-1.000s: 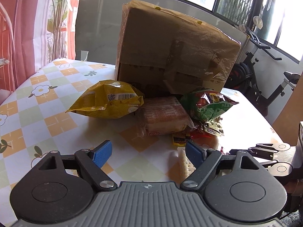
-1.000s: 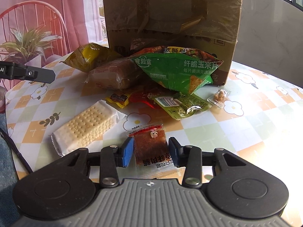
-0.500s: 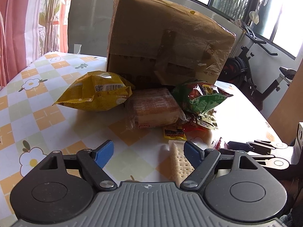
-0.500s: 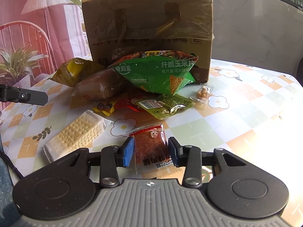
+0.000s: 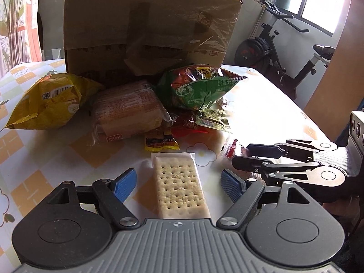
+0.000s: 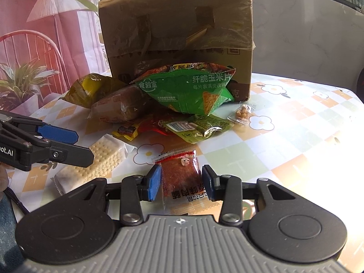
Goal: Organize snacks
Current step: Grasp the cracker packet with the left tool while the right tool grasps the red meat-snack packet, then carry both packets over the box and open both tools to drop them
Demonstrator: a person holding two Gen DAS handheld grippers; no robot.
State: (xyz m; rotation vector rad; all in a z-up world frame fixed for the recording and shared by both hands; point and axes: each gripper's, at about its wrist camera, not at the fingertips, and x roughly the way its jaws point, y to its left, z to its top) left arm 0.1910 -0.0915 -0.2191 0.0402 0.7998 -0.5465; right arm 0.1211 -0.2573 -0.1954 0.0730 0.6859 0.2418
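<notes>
Snacks lie heaped on the flower-checked desk (image 6: 307,125) in front of a taped cardboard box (image 6: 177,29), the landmark here. Left of the box front sits a yellow bag (image 5: 45,100), then a brown wrapped loaf (image 5: 127,109), then a green chip bag (image 6: 188,91) leaning against the box. Nearer than these lies a long cracker pack (image 5: 179,184), pale and dotted. The left tongs (image 5: 179,182) stand wide apart, angled down, with the cracker pack between the blue pads, clear of both. Right of it, the right tongs (image 6: 182,182) are narrowly apart around a small red jerky packet (image 6: 179,173); whether the pads press it, I cannot tell.
</notes>
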